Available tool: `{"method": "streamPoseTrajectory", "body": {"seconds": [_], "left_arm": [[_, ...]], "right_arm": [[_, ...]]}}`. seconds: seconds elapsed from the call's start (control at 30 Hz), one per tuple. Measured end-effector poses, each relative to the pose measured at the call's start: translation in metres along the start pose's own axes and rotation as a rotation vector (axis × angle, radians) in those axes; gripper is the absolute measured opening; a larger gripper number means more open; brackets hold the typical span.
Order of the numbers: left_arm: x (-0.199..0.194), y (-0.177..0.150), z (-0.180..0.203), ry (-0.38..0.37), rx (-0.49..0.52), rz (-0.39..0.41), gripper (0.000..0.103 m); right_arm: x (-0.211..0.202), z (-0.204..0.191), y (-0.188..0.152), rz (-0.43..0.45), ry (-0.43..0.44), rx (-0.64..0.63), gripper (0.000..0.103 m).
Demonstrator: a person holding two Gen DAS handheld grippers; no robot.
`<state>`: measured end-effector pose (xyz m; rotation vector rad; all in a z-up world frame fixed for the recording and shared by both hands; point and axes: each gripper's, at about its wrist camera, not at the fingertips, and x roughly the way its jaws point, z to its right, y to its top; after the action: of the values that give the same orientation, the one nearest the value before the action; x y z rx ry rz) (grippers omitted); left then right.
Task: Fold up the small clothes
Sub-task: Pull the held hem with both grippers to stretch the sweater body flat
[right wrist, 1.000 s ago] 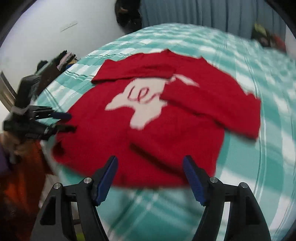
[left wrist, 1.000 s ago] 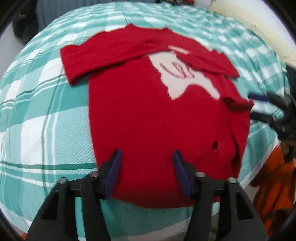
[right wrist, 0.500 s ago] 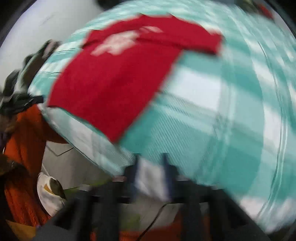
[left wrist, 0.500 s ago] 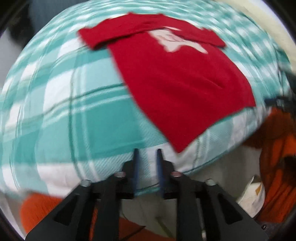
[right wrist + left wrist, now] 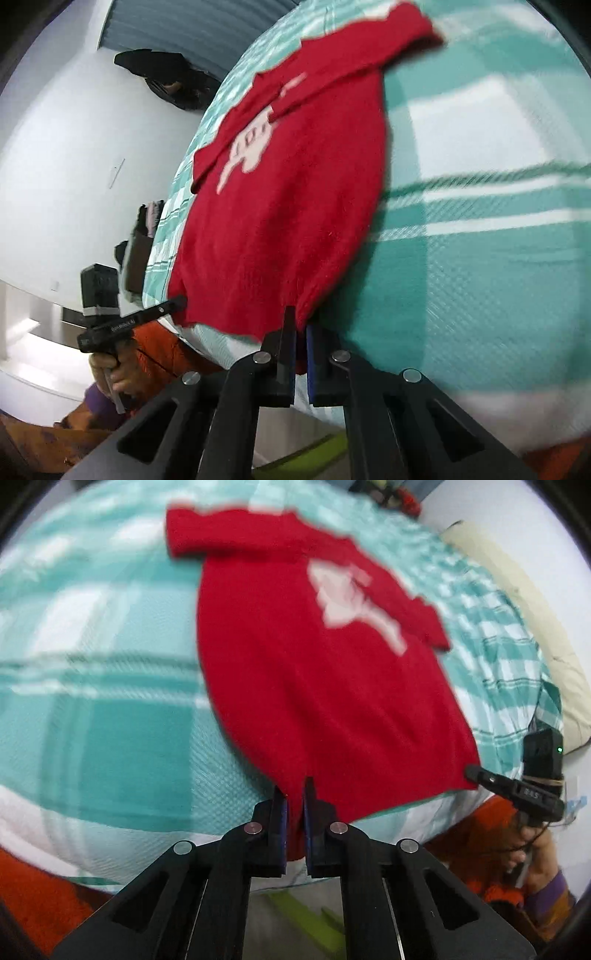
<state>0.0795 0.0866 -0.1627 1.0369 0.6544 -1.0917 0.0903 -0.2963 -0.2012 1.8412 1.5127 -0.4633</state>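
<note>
A small red sweater (image 5: pixel 314 672) with a white motif on its chest lies face up on the bed, its sleeves folded across the top. It also shows in the right wrist view (image 5: pixel 295 192). My left gripper (image 5: pixel 294 797) is shut on the sweater's bottom hem at its left corner. My right gripper (image 5: pixel 300 325) is shut on the hem at the other corner. Each gripper shows in the other's view, the right one (image 5: pixel 476 773) at the sweater's far corner and the left one (image 5: pixel 177 302) likewise.
The bed has a teal and white checked cover (image 5: pixel 110 709) and its near edge is just below the grippers. A cream pillow (image 5: pixel 535 627) lies at the right. Dark clothes (image 5: pixel 166 77) hang by the white wall. The person's orange garment (image 5: pixel 491 845) is close by.
Both grippers were open over the sweater a second ago. They dropped to the hem and shut on its two bottom corners, and the sweater now lies stretched flat.
</note>
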Motion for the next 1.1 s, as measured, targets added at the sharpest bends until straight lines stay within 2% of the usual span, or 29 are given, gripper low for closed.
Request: {"method": "streamPoseTrajectory", "body": {"seconds": [0.07, 0.13, 0.23, 0.3, 0.37, 0.5, 0.57, 0.63, 0.73, 0.8, 0.93, 1.1], "left_arm": [[-0.013, -0.006, -0.006, 0.053, 0.02, 0.02, 0.004], [0.002, -0.014, -0.022, 0.082, -0.006, -0.042, 0.004], [0.016, -0.017, -0.026, 0.128, -0.018, -0.064, 0.004], [0.011, -0.017, -0.022, 0.15, -0.008, -0.057, 0.004], [0.004, -0.02, -0.024, 0.144, -0.017, -0.049, 0.004], [-0.019, -0.03, -0.026, 0.085, -0.073, -0.02, 0.004], [-0.029, -0.034, -0.025, 0.076, -0.066, -0.006, 0.004], [-0.019, -0.035, -0.025, 0.125, -0.042, -0.037, 0.004], [0.019, -0.034, -0.034, 0.193, -0.056, -0.114, 0.004], [0.026, -0.032, -0.033, 0.217, -0.062, -0.116, 0.004], [0.026, -0.037, -0.028, 0.253, -0.013, -0.09, 0.005], [0.033, -0.031, -0.023, 0.274, -0.008, -0.085, 0.005]], "right_arm": [[-0.035, -0.01, -0.006, 0.021, -0.13, -0.065, 0.004], [-0.045, -0.002, -0.014, -0.007, -0.21, -0.074, 0.003], [-0.021, 0.018, -0.019, -0.085, -0.265, -0.017, 0.003], [-0.006, 0.019, -0.011, -0.087, -0.298, -0.012, 0.003], [-0.004, 0.018, -0.012, -0.079, -0.307, 0.001, 0.003], [-0.017, 0.008, -0.015, -0.063, -0.295, 0.005, 0.003], [-0.025, -0.003, -0.019, -0.074, -0.305, -0.009, 0.003], [-0.022, -0.007, -0.023, -0.089, -0.332, -0.025, 0.003], [0.004, 0.012, -0.022, -0.133, -0.362, 0.011, 0.003], [0.016, 0.022, -0.017, -0.141, -0.368, 0.044, 0.003], [0.023, 0.021, -0.014, -0.126, -0.398, 0.028, 0.003], [0.019, 0.025, -0.017, -0.108, -0.378, 0.049, 0.003]]}}
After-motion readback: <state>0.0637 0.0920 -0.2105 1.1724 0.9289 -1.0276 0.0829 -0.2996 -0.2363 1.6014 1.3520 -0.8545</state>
